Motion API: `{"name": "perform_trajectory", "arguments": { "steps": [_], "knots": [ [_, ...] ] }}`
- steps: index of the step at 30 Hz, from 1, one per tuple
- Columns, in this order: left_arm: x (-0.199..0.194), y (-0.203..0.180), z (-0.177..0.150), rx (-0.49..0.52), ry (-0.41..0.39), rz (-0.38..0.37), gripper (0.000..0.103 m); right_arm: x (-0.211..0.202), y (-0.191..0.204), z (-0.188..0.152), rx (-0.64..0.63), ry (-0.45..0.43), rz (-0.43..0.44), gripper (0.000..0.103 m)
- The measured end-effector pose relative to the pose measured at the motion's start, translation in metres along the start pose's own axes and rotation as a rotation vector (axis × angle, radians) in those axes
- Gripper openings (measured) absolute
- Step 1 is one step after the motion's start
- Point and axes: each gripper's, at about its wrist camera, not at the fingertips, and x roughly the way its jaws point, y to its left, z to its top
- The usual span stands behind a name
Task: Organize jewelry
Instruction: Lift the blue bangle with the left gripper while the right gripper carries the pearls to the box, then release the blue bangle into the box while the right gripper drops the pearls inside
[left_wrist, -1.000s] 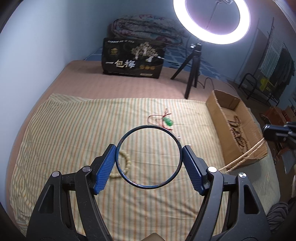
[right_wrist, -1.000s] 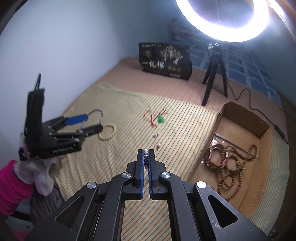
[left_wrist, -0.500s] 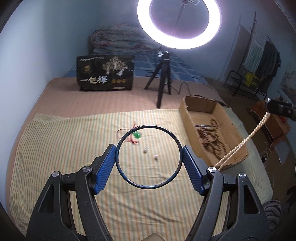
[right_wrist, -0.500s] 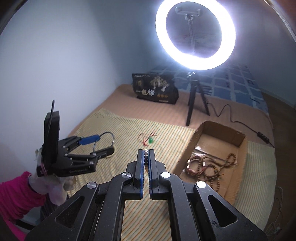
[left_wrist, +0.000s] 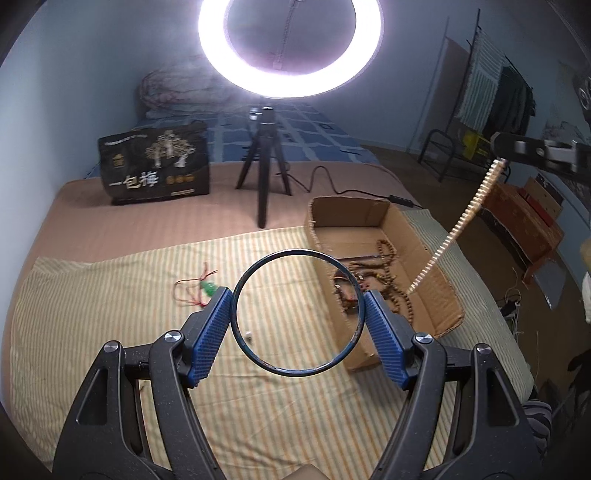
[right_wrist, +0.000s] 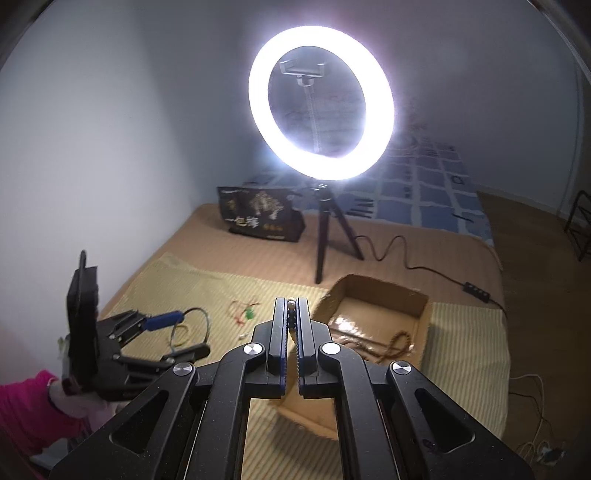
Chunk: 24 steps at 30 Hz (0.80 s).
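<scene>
Round dark bangle, now nearer corrugated cardboard box.

My ring light glared white and washed out its surroundings; the room beyond stayed dim, edges bent and darkened, and the beaded strand blurred.

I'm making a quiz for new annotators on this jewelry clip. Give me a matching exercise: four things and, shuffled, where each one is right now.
Things:
1. dark bangle
2. pale bead strand
3. brown bead necklaces
4. green pendant on red cord

Places:
A. lying in the cardboard box
B. lying on the striped cloth
C. clamped between the left gripper pads
D. hanging from the shut right gripper

Pairs: 1-C, 2-D, 3-A, 4-B
</scene>
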Motion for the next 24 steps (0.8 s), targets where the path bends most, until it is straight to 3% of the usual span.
{"name": "perform_trajectory", "arguments": {
  "steps": [16,24],
  "knots": [
    [0.064,-0.047,-0.004,0.032,0.087,-0.048,0.074,0.042,-0.054,-0.017,0.057,0.068,-0.119,0.002],
    [0.089,-0.066,-0.010,0.053,0.127,-0.067,0.074,0.067,-0.071,-0.032,0.089,0.121,-0.127,0.003]
  ]
}}
